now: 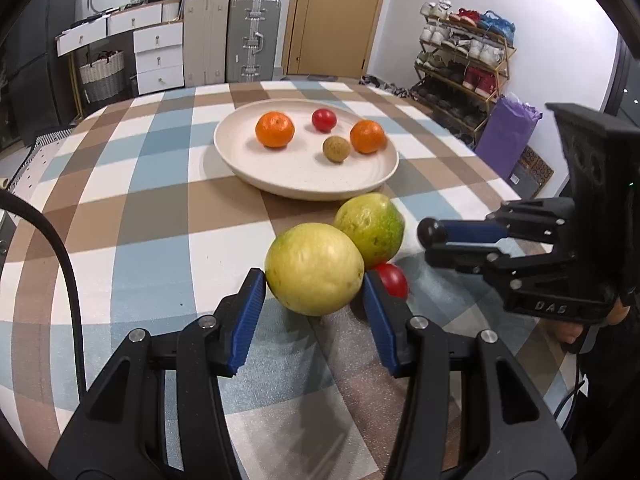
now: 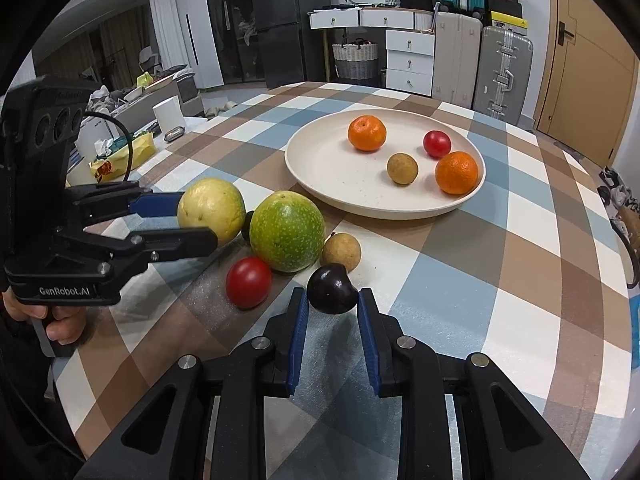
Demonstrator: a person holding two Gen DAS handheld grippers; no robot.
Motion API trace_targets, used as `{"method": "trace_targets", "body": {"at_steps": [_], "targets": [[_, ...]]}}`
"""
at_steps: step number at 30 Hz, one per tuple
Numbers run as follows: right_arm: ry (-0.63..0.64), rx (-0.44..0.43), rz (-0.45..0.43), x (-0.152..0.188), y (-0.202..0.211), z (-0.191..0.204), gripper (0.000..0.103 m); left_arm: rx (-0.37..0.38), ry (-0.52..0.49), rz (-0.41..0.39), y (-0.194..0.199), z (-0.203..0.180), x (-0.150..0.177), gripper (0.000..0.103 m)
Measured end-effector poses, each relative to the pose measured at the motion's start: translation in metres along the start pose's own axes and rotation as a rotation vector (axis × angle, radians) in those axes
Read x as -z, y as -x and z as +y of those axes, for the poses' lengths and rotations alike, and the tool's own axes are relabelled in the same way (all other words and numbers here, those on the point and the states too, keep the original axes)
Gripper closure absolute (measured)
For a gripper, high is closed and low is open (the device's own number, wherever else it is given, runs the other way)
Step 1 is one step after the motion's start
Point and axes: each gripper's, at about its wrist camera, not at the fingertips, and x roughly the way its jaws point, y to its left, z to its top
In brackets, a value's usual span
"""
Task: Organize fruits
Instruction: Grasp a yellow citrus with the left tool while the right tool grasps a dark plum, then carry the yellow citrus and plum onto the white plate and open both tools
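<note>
Landmark: cream plate [image 2: 320, 184], set on the checked tablecloth [image 2: 520, 248].

Nearest, before the plate: right gripper [image 2: 333, 300], jaws drawn narrow and clamped on a dark plum [image 2: 332, 289]. The plum is gripped near its lower half only, so it could roll out of the pads if it is swung.

Left gripper [image 1: 315, 286], before the plate and left of the plum: jaws partly open, pads pressed on both flanks of a yellow-green fruit [image 1: 315, 269]. Whether it is lifted or resting on the cloth cannot be told.

Loose, between grippers and plate: green speckled fruit [image 2: 287, 231] touching the yellow one; red tomato [image 2: 248, 282]; brown longan [image 2: 341, 251]. These could be knocked and sent rolling when the held fruit is raised.

On the plate: two oranges [image 2: 367, 133] [image 2: 456, 172], a red tomato [image 2: 437, 143], a brown longan [image 2: 402, 168]. These could be struck by a fruit dropped from height.
</note>
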Motion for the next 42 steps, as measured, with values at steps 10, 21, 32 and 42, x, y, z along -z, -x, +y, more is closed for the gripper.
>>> {"method": "trace_targets", "body": {"at_steps": [10,21,32,42], "targets": [[-0.003,0.006,-0.002,0.000,0.002,-0.001,0.077,-0.033,0.054,0.040,-0.017,0.006,-0.002,0.044],[-0.006,0.011,-0.004,0.000,0.003,-0.002,0.077,0.018,0.063,0.000,-0.014,0.007,-0.005,0.056],[-0.015,0.015,-0.011,0.000,0.006,-0.005,0.077,0.017,0.033,-0.009,-0.007,0.003,-0.004,0.057],[-0.023,0.018,-0.014,-0.001,0.008,-0.008,0.077,0.021,0.049,0.038,-0.024,0.001,-0.009,0.050]]}}
